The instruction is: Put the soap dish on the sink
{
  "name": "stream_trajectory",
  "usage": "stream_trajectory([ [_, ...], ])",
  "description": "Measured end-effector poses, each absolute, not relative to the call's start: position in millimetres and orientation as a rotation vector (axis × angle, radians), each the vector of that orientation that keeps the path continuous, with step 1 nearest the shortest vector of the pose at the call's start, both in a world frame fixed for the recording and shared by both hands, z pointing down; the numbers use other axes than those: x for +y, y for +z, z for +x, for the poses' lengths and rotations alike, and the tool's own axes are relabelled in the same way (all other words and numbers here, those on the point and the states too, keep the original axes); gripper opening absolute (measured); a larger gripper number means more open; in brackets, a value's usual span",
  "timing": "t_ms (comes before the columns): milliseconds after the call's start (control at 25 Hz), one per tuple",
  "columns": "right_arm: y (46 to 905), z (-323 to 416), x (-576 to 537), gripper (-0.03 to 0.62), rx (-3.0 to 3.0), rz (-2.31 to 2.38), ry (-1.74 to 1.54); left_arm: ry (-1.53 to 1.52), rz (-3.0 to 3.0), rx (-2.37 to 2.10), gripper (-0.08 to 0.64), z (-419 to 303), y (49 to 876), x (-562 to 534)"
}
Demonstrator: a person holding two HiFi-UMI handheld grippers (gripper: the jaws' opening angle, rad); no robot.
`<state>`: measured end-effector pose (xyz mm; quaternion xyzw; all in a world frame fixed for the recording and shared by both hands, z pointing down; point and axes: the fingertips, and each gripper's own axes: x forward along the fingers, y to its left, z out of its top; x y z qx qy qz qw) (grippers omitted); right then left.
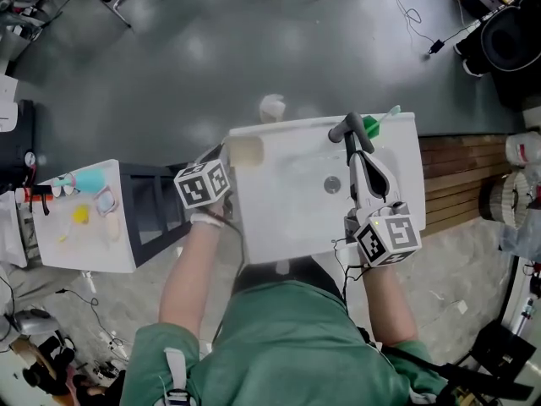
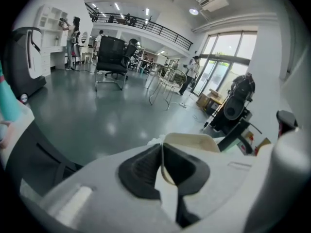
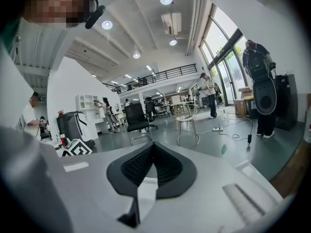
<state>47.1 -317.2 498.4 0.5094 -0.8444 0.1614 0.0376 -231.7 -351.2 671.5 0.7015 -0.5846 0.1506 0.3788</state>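
– One soap dish [image 1: 245, 149], cream, smooth, with rounded corners. Where is it?
– At the far-left corner of the sink [image 1: 279, 227], held by the left gripper [image 1: 226, 153]. The head view does not settle whether it rests on the rim or sits just above it.
– What does the left gripper view add?
– The grip. The left gripper's [image 2: 162, 152] ribbed black pads are pressed onto the dish's [image 2: 194, 142] thin near rim, with the shallow bowl projecting beyond them. From overhead that pinch is not visible.
– Second gripper?
– The right gripper [image 1: 357, 161] is over the sink's right side, near the faucet [image 1: 347, 128]. In its own view the right gripper's [image 3: 152, 147] pads meet, ridged faces together, with nothing between them.
– Sink details?
– A white, glossy, rectangular basin with a round metal drain [image 1: 332, 184] in it. The faucet is dark and stands at the back edge, with a green item [image 1: 376, 123] just beside it.
– Surroundings?
– A white side table [image 1: 127, 252] stands to the left, carrying a teal cup [image 1: 89, 180] and a small yellow piece [image 1: 80, 216]. Brown wooden slats [image 1: 461, 176] lie to the right, and the floor [image 1: 211, 49] is grey and polished.
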Motion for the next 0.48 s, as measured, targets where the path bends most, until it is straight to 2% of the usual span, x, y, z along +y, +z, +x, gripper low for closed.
stream_trajectory([
  [480,523.7,63.2,-331.0,-0.003,-2.509,1.585,0.548,0.481,1.719,-1.490,0.014,-223.1,729.8,-363.5],
])
